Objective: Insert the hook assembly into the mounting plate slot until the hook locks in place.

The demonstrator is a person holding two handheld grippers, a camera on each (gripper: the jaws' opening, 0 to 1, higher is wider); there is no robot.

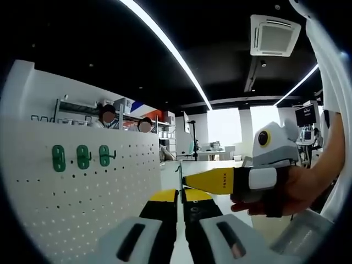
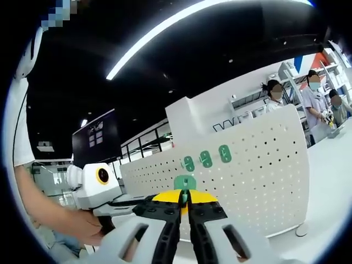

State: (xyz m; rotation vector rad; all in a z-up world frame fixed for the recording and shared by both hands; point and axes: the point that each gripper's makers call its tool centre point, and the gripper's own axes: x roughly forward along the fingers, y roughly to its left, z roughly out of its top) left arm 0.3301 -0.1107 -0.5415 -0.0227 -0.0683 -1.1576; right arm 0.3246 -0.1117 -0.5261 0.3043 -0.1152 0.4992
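A white pegboard mounting plate (image 1: 82, 192) (image 2: 258, 170) stands upright and carries three green hooks (image 1: 83, 157) (image 2: 205, 159) in a row. In the right gripper view, my right gripper (image 2: 185, 198) is shut on another green hook assembly (image 2: 185, 181), held just in front of the plate and below the row's left end. In the left gripper view that gripper (image 1: 184, 181) reaches in from the right with yellow jaws, a hand (image 1: 291, 190) gripping it. My left gripper (image 1: 179, 197) is shut with nothing seen in it, close beneath the right gripper's tip.
The plate rests on a white table (image 2: 324, 209). People stand at shelves (image 1: 126, 118) behind it. A white round foot or disc (image 2: 301, 230) lies by the plate's base. The left gripper (image 2: 102, 187) and a person's arm sit at the left of the right gripper view.
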